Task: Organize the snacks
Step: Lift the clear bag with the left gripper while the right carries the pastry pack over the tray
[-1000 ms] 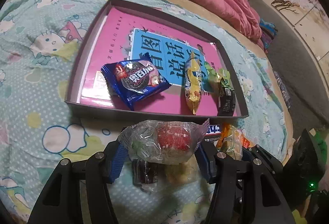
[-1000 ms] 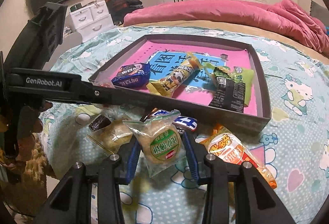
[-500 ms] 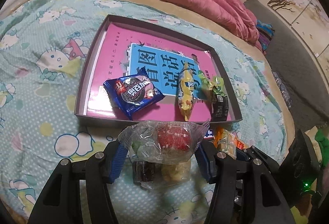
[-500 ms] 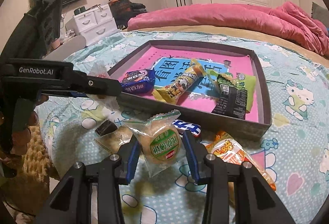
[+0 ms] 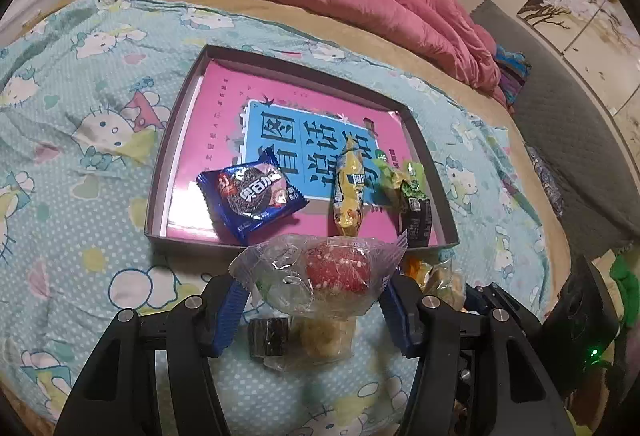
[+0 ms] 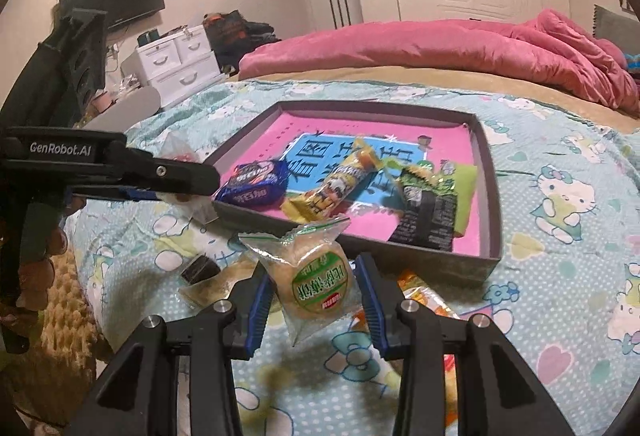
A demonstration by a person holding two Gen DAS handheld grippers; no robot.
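Both grippers have risen since a second ago, so the tray point(image 5: 160, 172) sits lower and smaller in view. The left gripper point(image 5: 312, 300) is clenched on one clear-wrapped red candy point(image 5: 336, 270), held over the bedspread point(image 5: 80, 140) before the tray's near edge. The right gripper point(image 6: 316, 300) grasps one round pastry point(image 6: 316, 280), its packet's long axis pointing toward the tray. Four snacks lie along the tray's near edge: a blue cookie pack point(image 5: 250, 196), a yellow bar point(image 5: 348, 192) lengthwise front-to-back, and two green packets point(image 5: 408, 188).

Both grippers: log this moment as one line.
left gripper: shut on red candy packet | right gripper: shut on green-label pastry | tray: ahead
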